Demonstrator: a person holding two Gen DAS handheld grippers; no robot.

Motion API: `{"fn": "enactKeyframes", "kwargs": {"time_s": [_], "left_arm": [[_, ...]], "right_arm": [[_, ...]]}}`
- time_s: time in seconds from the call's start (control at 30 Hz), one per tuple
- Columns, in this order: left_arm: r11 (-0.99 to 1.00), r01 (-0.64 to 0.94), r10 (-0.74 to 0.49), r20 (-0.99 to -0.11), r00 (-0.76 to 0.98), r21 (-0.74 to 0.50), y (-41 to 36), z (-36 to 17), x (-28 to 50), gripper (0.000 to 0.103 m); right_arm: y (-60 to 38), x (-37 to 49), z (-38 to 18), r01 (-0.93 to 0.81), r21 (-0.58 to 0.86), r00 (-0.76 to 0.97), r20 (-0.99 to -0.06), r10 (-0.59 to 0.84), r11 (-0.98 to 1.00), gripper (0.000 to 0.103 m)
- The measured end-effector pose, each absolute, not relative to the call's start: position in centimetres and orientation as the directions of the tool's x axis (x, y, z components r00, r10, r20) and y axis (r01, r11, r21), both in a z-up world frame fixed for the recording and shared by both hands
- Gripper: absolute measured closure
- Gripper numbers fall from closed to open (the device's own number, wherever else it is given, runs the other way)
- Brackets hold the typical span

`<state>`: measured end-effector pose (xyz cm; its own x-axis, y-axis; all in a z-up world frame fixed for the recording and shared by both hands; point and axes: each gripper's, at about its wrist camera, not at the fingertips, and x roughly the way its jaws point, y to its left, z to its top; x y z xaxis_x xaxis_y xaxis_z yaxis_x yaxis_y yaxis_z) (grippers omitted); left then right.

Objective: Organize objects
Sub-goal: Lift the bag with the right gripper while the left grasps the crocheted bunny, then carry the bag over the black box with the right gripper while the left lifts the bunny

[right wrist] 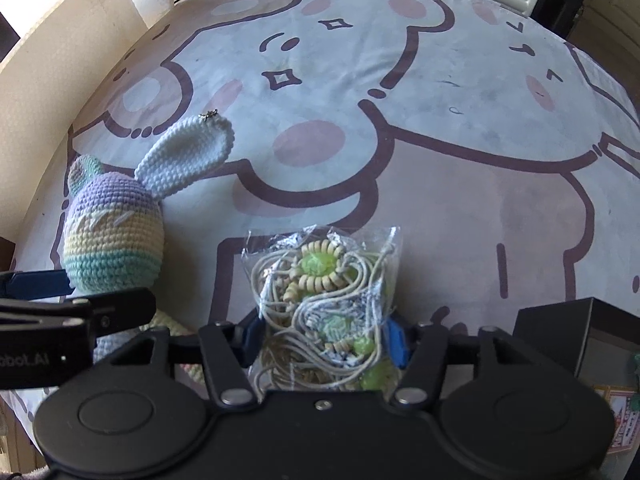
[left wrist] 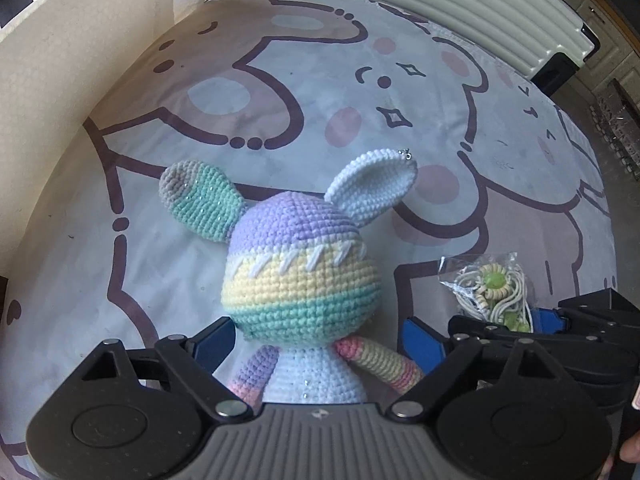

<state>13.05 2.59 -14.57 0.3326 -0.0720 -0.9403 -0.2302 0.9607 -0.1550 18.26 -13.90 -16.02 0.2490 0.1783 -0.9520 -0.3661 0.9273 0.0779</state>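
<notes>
I am looking along my left gripper at a crocheted bunny that is lying on its back on a cartoon-bear cloth covering the counter. The bunny's pale blue body is sitting between my two blue-padded fingers, and its striped head, lilac over yellow over teal, is reaching out beyond the fingertips. The fingers are spread wide, one to either side of the body; whether the pads are touching the yarn I cannot tell, since the arms of the toy are lying across them. A teal and grey ear is pointing away to the left of the fingers, a white ear to the right, with a small metal clasp at its tip.

My right gripper is standing just to the right of the left one, and its fingers are closing around a clear bag of cord and beads. The blue pads are pressing against both sides of the crinkled plastic, so I am gripping the bag low down while its top half is sticking out past the fingertips. Inside I am seeing coils of cream cord, ring-shaped wooden beads and green beads.

From the right wrist view the bunny is lying to the left of the bag, near it but apart. A ribbed cream case is resting beyond the far edge of the cloth, well apart from both fingers.
</notes>
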Motion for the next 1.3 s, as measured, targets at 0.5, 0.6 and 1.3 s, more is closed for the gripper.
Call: {"fn": "enactKeyframes", "kwargs": {"time_s": [0.5,0.6,1.3], "left_arm": [[0.939,-0.310,-0.057,-0.958,0.283,-0.148,2.8,-15.4,13.1,0.047],[0.949,-0.281,-0.061,-0.955,0.291,-0.146,2.6,-15.1,13.0,0.050],[0.977,-0.186,0.000,-0.866,0.499,-0.107,1.9,-7.5,10.3,0.053]], "right_arm": [[-14.9,18.1,-15.6,-0.336,0.099,0.259,-0.947,0.193,0.937,0.044],[-14.7,18.0,-15.2,-0.336,0.103,0.267,-0.943,0.200,0.936,0.045],[-15.0,14.5,-9.0,-0.322,0.102,0.395,-0.889,0.231,0.941,0.048]]}}
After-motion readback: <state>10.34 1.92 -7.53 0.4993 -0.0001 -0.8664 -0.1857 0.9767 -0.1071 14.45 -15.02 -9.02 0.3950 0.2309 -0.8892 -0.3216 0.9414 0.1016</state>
